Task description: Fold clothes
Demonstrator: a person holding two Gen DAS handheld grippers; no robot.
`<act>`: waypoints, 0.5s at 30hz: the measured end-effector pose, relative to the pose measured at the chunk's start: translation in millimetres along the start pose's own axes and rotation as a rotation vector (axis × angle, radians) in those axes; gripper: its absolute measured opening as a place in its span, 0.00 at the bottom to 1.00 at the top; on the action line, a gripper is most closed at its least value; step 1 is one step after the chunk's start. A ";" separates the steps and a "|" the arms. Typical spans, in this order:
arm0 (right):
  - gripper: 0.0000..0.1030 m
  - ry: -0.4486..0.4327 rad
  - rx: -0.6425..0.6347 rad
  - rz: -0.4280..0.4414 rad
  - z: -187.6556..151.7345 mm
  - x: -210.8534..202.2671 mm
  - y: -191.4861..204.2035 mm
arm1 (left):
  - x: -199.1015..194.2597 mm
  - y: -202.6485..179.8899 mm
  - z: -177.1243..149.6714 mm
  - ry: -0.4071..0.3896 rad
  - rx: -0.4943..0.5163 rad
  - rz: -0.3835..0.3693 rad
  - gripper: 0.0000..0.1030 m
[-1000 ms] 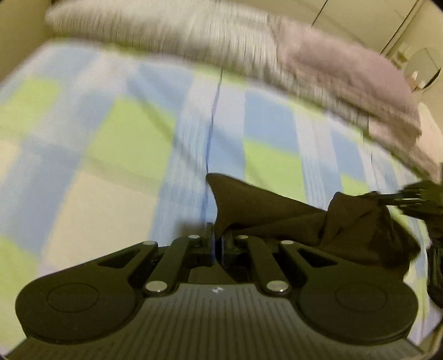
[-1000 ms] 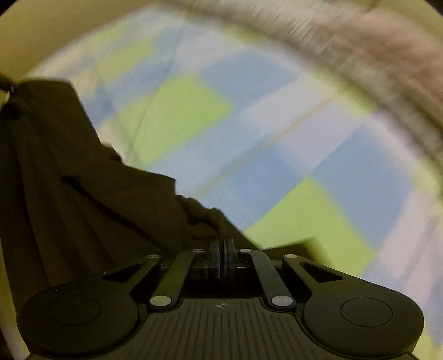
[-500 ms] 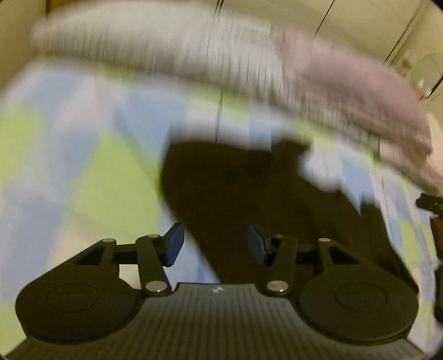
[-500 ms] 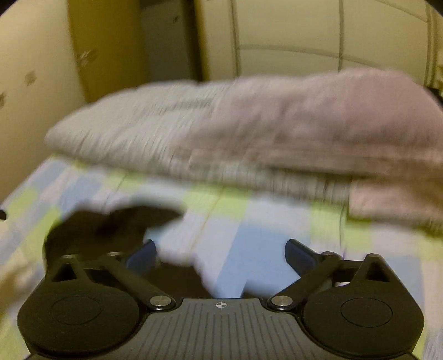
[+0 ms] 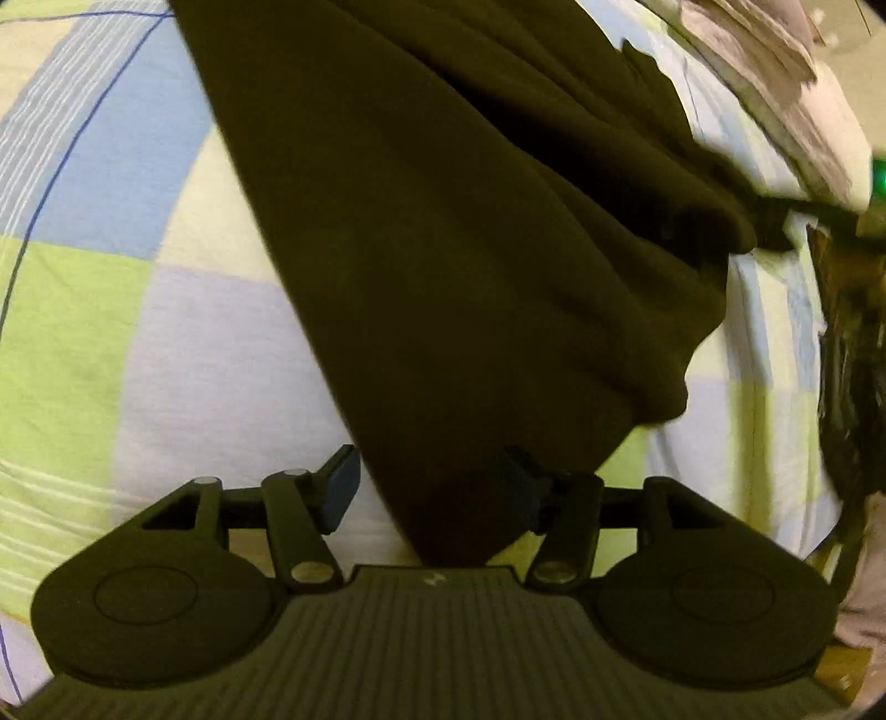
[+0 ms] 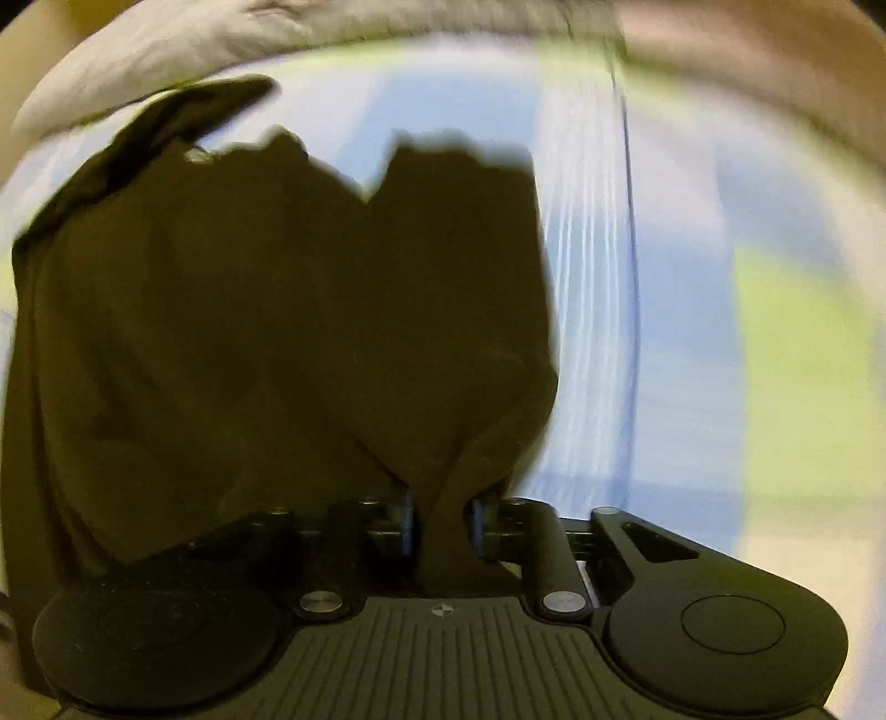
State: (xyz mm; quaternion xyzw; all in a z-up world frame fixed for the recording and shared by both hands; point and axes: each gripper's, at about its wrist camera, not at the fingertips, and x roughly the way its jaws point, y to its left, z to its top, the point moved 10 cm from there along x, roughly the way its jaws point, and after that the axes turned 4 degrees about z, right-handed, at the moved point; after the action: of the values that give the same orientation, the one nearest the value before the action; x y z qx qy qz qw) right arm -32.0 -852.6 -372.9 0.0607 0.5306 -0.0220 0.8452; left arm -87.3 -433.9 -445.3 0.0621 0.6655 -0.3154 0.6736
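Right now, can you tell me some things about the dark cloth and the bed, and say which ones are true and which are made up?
1. The dark cloth lies on a checked bedsheet of green, blue and white squares. True.
2. The left tool is squeezed tight on the cloth. False: its jaws are opening, with cloth between them and a gap at the left pad.
3. The right tool has cloth bunched between its jaws. True; the jaws are closing on it.
4. The cloth is bright red. False: it is dark brown or black.
5. Folded bedding lies at the far end of the bed. True.
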 end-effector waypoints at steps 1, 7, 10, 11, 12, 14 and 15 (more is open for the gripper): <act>0.15 -0.066 0.023 -0.018 17.8 -10.4 -11.7 | 0.7 -1.9 -1.3 0.002 0.006 0.006 0.53; 0.67 -0.301 0.120 -0.115 74.0 -56.5 -57.4 | 6.4 -2.7 -3.8 -0.004 0.008 0.038 0.55; 0.67 -0.280 0.189 -0.054 50.9 -62.3 -48.8 | 3.1 -0.1 -9.3 -0.012 0.007 0.050 0.28; 0.67 -0.237 0.205 -0.006 35.2 -56.1 -41.2 | 3.3 0.0 -9.1 -0.011 0.015 0.062 0.09; 0.67 -0.195 0.221 0.042 19.5 -50.4 -33.5 | 2.8 -1.9 -9.0 -0.015 0.022 0.062 0.03; 0.67 -0.106 0.191 0.100 -10.8 -34.1 -14.4 | 1.9 -5.9 -8.9 -0.023 0.036 0.062 0.02; 0.67 -0.061 0.162 0.120 -25.8 -25.0 -4.3 | 0.8 -7.9 -8.8 -0.028 0.044 0.061 0.01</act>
State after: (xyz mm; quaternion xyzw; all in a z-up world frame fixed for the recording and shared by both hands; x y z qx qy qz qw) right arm -66.4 -854.3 -361.8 0.1601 0.4963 -0.0159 0.8531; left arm -98.9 -436.0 -444.3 0.0926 0.6466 -0.3102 0.6907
